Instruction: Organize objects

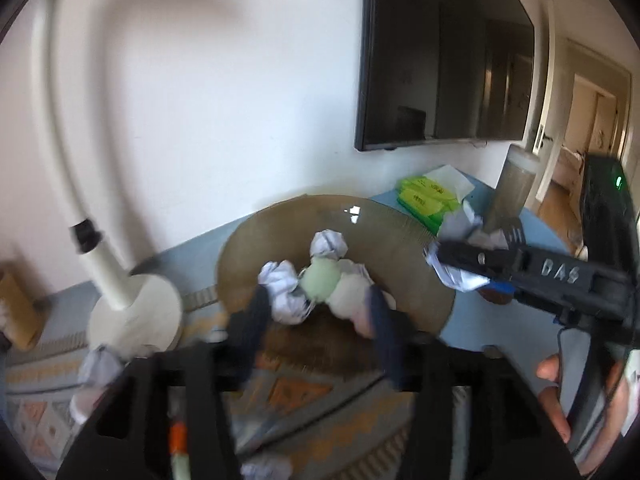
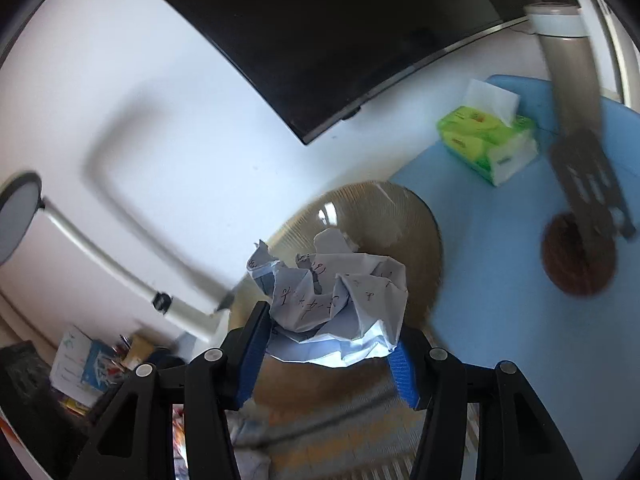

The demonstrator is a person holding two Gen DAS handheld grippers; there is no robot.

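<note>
A brown ribbed bowl [image 1: 404,240] sits at the blue table's edge and holds crumpled paper balls [image 1: 329,244] and a pale green and cream soft lump [image 1: 322,285]. My left gripper [image 1: 318,322] hovers over the bowl's near side, open, its fingers on either side of that pile without pressing on it. My right gripper [image 1: 442,266] comes in from the right over the bowl's rim. In the right wrist view my right gripper [image 2: 332,334] is shut on a crumpled sheet with handwriting [image 2: 336,292], held above the bowl [image 2: 420,236].
A white lamp stand [image 1: 134,316] rises left of the bowl. On the blue table [image 2: 480,248] are a green tissue pack [image 2: 490,146], a tall brown tumbler [image 2: 568,76] and a round brown coaster [image 2: 576,264]. A dark screen [image 1: 440,52] hangs above. Another paper ball [image 1: 100,368] lies on the patterned rug.
</note>
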